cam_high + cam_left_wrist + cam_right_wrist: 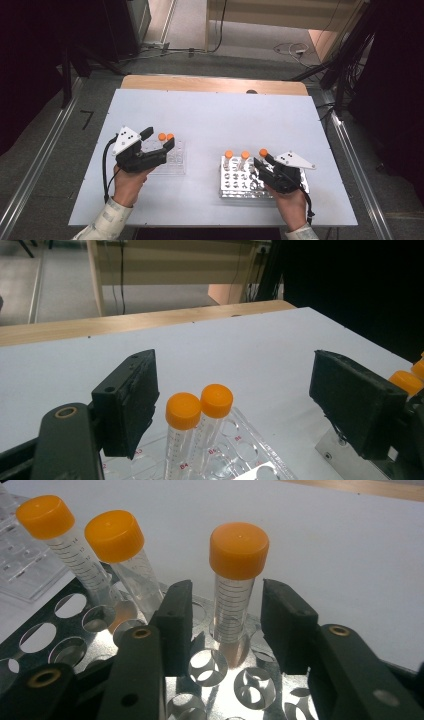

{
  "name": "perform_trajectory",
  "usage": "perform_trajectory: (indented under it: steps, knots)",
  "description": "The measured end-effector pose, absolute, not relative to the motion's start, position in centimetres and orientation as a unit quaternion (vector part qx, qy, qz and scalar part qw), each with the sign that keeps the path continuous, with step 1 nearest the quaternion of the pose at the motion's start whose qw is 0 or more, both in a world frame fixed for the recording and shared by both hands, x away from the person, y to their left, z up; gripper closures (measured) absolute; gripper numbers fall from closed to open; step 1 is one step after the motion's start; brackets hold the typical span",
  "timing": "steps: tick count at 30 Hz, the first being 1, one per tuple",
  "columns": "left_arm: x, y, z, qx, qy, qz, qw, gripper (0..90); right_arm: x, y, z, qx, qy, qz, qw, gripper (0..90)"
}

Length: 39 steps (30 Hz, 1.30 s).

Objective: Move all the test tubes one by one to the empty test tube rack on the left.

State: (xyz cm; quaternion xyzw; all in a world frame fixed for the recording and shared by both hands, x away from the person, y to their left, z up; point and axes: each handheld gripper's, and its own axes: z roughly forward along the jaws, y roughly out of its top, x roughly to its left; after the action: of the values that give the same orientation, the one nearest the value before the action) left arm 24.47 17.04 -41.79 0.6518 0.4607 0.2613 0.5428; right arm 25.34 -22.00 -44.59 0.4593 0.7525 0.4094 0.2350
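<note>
The right hand-held gripper (227,625) stands over the near right corner of a shiny perforated metal tube rack (235,187) on the white desk (225,115). Its two black jaws bracket a clear plastic tube with an orange screw cap (235,595) that stands upright in a rack hole. A narrow gap shows on each side of the tube, so the pads are not yet pressing: the hand-held gripper is open around it. Two more orange-capped clear tubes (85,545) stand in the same rack, further off and leaning slightly.

The left hand-held gripper (232,400) hangs with its jaws wide apart and holds nothing. Ahead of it, two orange-capped tubes (200,425) stand side by side in a clear plastic rack (240,450).

The bracketed tube looks empty, so it should be very light. Its plastic wall is stiff but smooth and round, and is likely to slip or twist if pinched off-centre. The best hold is probably on the graduated body just under the cap, where the wider cap would act as a stop against sliding down. A moderate squeeze should do, since thin plastic can flex. A straight upward lift would keep the tube from binding in the metal hole.
</note>
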Motion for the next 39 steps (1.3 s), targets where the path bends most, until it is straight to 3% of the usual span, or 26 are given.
perform_trajectory:
  steps: [13, 39]
  knots:
    - [24.4, 17.0, -41.8, 0.654, 0.458, 0.260, 0.543, 19.5, 25.7, -21.4, -44.7, 0.467, 0.759, 0.386, 0.240, 71.1]
    - [23.9, 16.7, -41.3, 0.652, 0.450, 0.255, 0.554, 19.7, 21.6, -22.7, -38.9, 0.426, 0.733, 0.459, 0.267, 72.7]
